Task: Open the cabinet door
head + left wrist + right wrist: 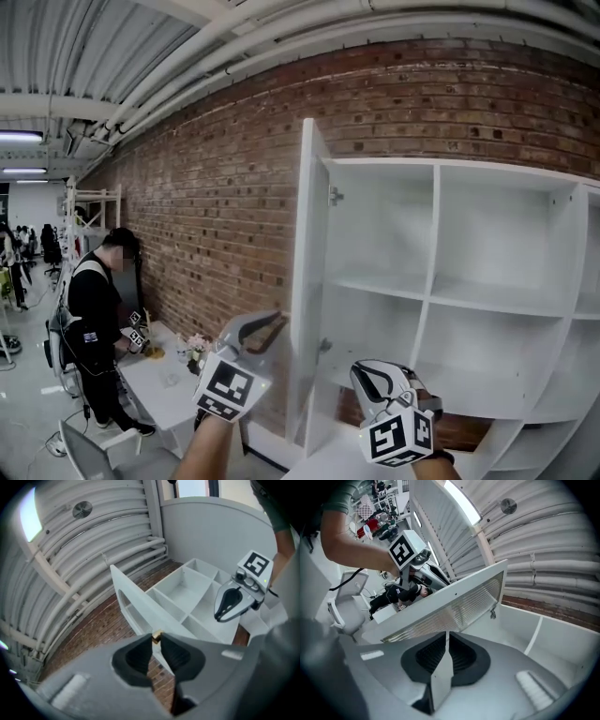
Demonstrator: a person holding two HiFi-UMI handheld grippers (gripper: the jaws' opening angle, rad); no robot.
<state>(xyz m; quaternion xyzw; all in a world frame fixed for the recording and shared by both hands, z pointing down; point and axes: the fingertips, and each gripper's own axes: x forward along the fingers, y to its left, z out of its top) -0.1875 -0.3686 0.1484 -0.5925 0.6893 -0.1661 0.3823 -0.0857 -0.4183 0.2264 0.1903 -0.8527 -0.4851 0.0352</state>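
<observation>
The white cabinet (429, 272) stands against the brick wall, and its shelves hold nothing. Its door (307, 281) is swung out at the left, nearly edge-on to me. My left gripper (267, 330) hangs just left of the door's lower half, apart from it. In the left gripper view that left gripper (157, 641) shows a narrow gap between its pads with nothing in it. My right gripper (370, 377) is held in front of the lower shelves. In the right gripper view that right gripper (446, 637) has its pads together and empty, below the door (450, 602).
A person (98, 309) stands at a small white table (164, 380) by the brick wall on the left, with grippers in hand. A grey chair (84, 450) is at the lower left. Pipes run along the ceiling (141, 56).
</observation>
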